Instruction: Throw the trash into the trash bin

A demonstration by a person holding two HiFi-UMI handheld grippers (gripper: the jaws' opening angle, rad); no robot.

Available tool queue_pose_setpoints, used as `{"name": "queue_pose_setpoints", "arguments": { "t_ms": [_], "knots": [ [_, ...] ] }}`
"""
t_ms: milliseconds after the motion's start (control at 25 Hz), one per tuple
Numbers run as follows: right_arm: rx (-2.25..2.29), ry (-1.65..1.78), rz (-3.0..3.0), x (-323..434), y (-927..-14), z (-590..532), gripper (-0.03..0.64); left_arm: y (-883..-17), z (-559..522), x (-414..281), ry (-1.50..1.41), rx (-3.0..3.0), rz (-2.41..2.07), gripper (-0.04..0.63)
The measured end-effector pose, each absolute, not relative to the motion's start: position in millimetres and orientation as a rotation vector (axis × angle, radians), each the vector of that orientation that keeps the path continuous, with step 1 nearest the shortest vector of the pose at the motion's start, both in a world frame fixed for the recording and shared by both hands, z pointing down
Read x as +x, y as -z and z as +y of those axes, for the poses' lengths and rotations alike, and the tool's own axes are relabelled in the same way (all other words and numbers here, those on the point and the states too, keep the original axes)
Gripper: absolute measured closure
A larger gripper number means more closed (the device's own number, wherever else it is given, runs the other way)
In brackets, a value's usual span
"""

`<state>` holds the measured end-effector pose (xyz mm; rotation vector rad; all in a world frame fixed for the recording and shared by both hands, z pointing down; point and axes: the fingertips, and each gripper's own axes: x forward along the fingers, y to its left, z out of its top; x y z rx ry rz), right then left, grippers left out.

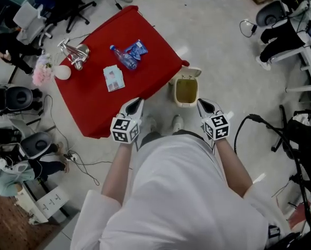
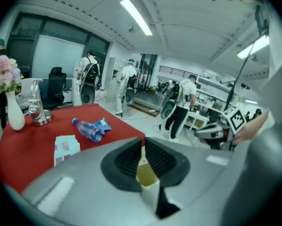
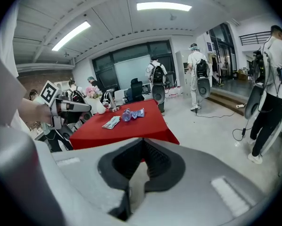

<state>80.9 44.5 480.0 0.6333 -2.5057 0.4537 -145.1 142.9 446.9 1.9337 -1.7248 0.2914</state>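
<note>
From the head view the light is even, flat and a little dim; the red bench (image 1: 93,108) is the one saturated patch. Right of the bench the pale floor (image 1: 218,51) carries a small bright glare spot. Shadows beside the bench are soft and faint. In both gripper views long ceiling lights (image 2: 136,16), high above the bench, burn out to white. Both views bulge like a fisheye, with black corners and bent lines at the edges. The left gripper (image 2: 143,144) and right gripper (image 3: 142,142) loom grey and blurred in front of the bench, which is sharper.
</note>
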Motion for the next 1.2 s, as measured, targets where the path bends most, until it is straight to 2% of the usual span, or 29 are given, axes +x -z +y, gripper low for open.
{"name": "queue_pose_setpoints", "arguments": {
  "t_ms": [160, 440, 560, 840, 1200],
  "knots": [
    [0.576, -0.446, -2.514, 83.2, -484.1, 38.4, 0.616, -452.2, 146.1, -157.7, -0.287, 1.861, -1.786, 0.525],
    [0.533, -0.440, -2.520, 73.0, -485.9, 34.2, 0.617, -458.6, 158.6, -194.5, -0.239, 1.724, -1.876, 0.511],
    [0.543, -0.442, -2.516, 61.6, -488.1, 33.6, 0.615, -470.0, 164.2, -218.5, -0.241, 1.672, -1.867, 0.468],
    [0.596, -0.458, -2.500, 30.5, -486.8, 31.9, 0.615, -493.3, 170.3, -272.7, -0.277, 1.598, -1.833, 0.457],
    [0.659, -0.469, -2.460, 1.2, -486.6, 30.6, 0.615, -543.0, 164.5, -333.0, -0.342, 1.504, -1.758, 0.408]
  ]
}}
